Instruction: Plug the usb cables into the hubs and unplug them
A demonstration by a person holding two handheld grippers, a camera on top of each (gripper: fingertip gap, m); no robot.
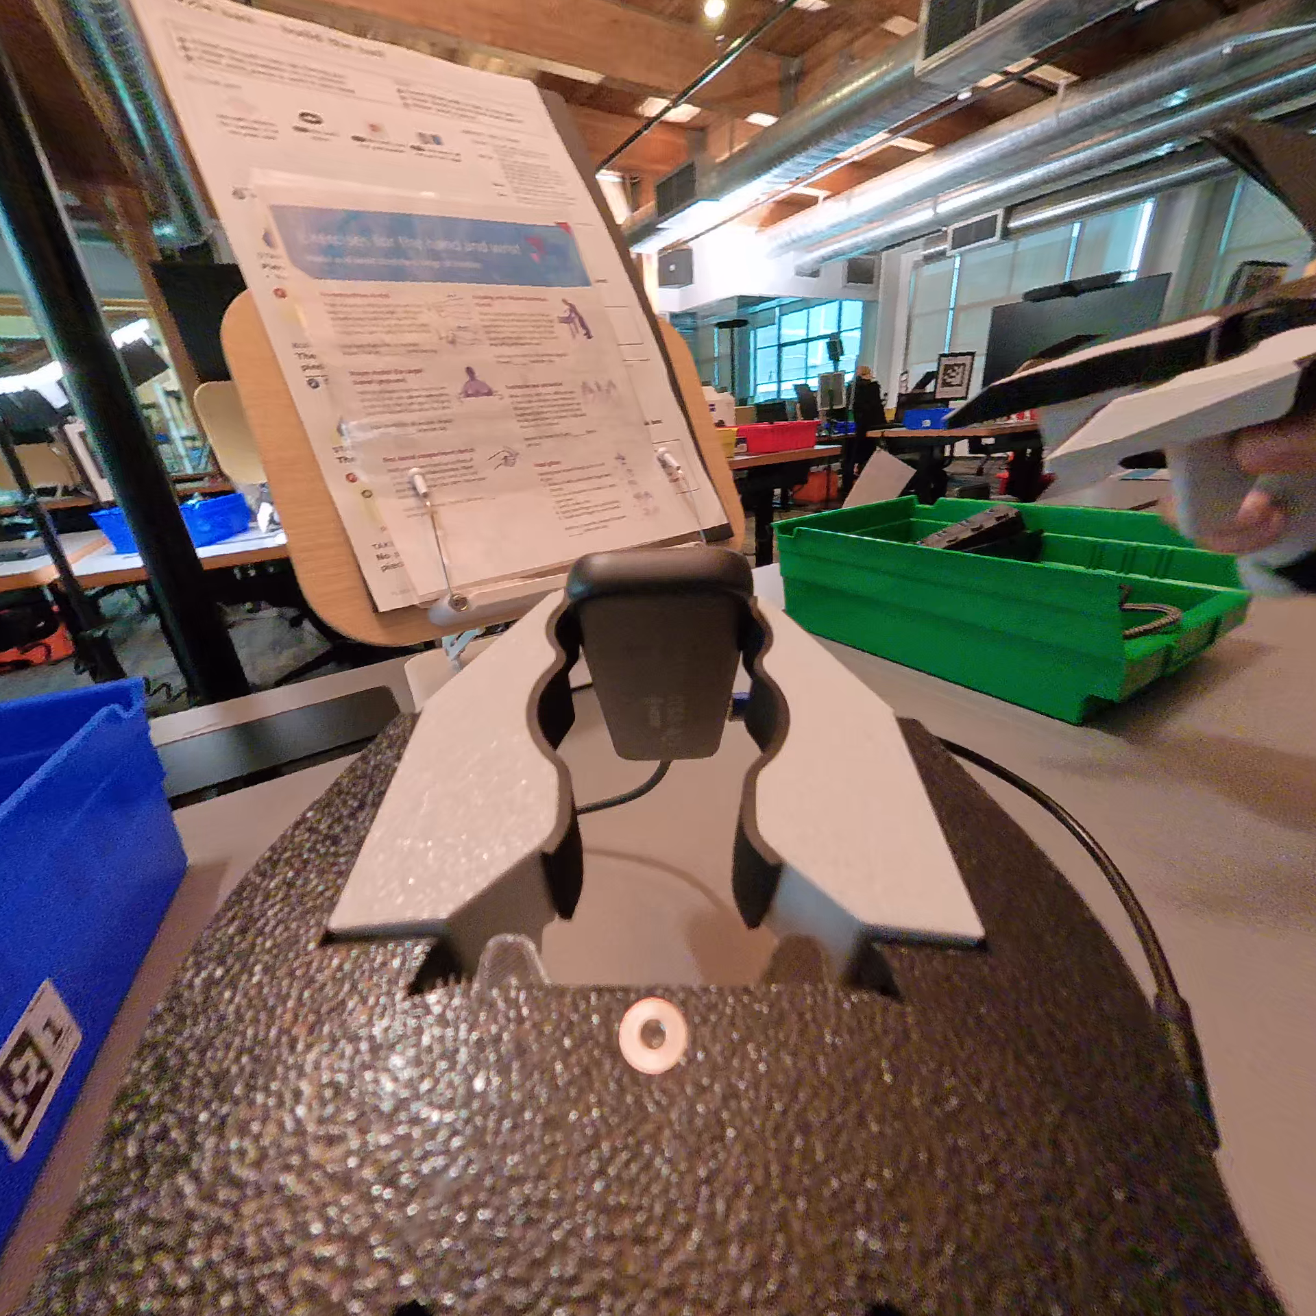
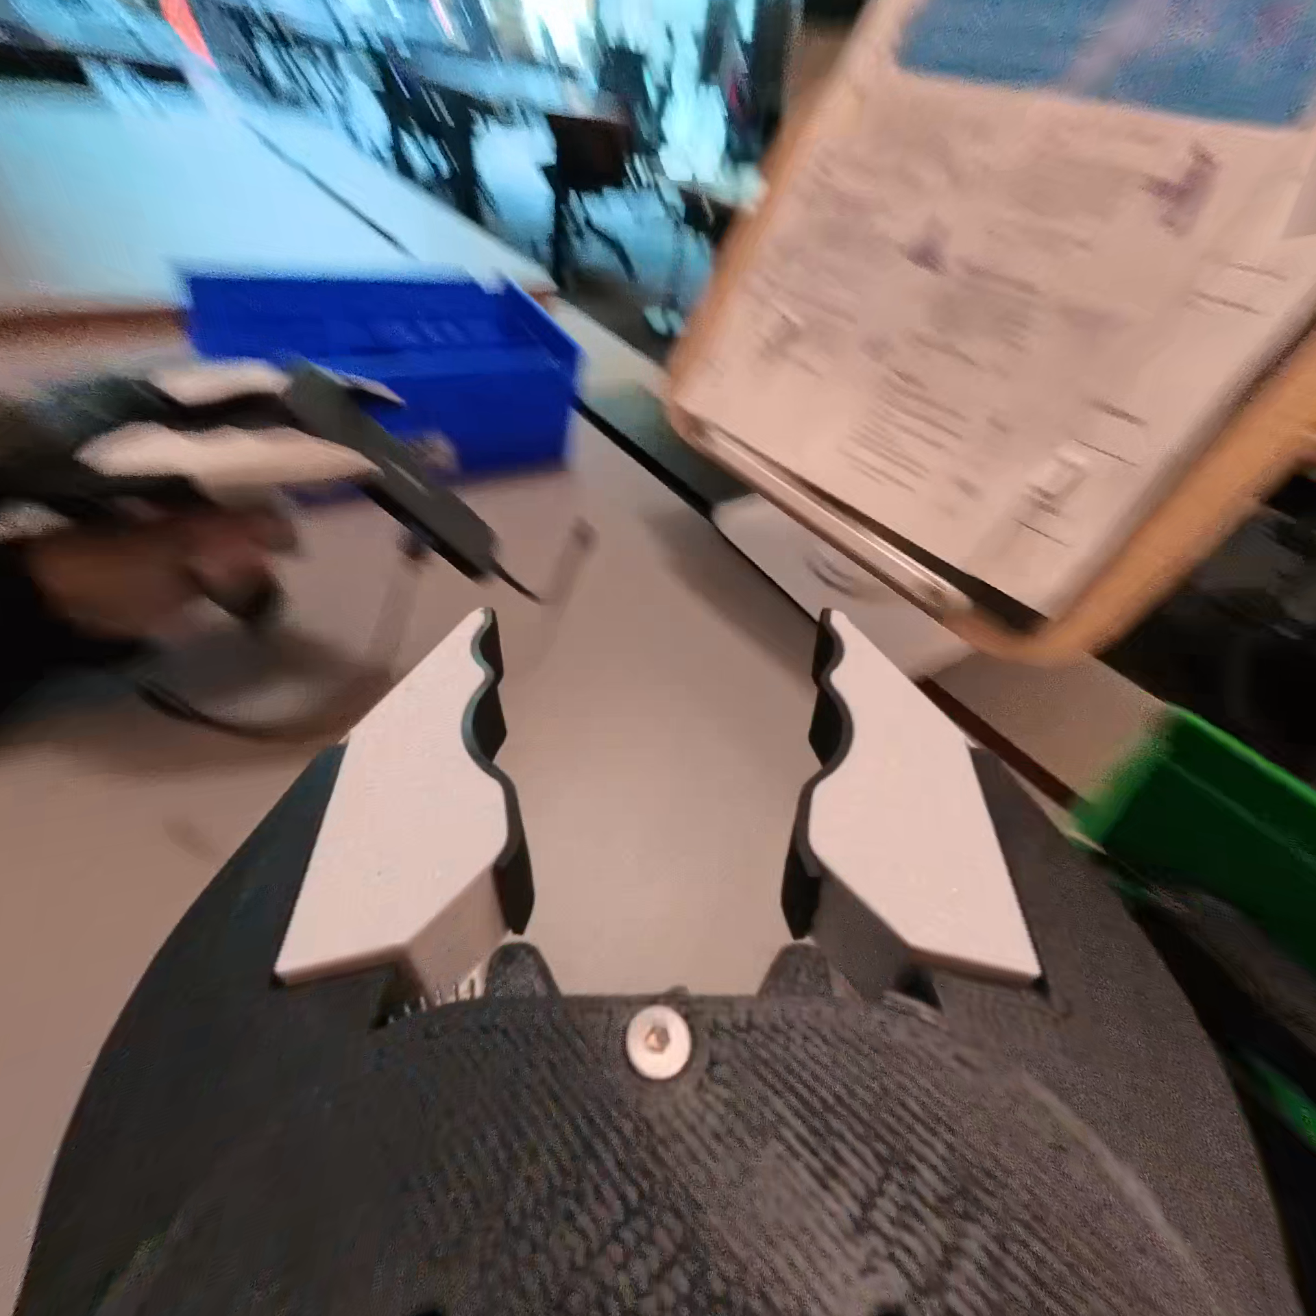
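Observation:
My left gripper (image 1: 659, 619) is shut on a black USB hub (image 1: 659, 683) and holds it upright above the grey table; the hub's thin black cable (image 1: 627, 794) hangs below it. My right gripper (image 2: 655, 627) is open and empty above the table. It also shows in the left wrist view (image 1: 1004, 434), held by a hand over the green bin (image 1: 997, 605). That bin holds another black hub (image 1: 975, 530) and a braided cable (image 1: 1146, 623). The right wrist view is blurred; in it the left gripper (image 2: 320, 427) holds the hub (image 2: 406, 477) at the left.
A blue bin (image 1: 71, 854) stands at the left, also seen in the right wrist view (image 2: 427, 356). A wooden document stand with papers (image 1: 456, 356) stands at the table's back edge. A black cable (image 1: 1111, 876) curves across the table at the right.

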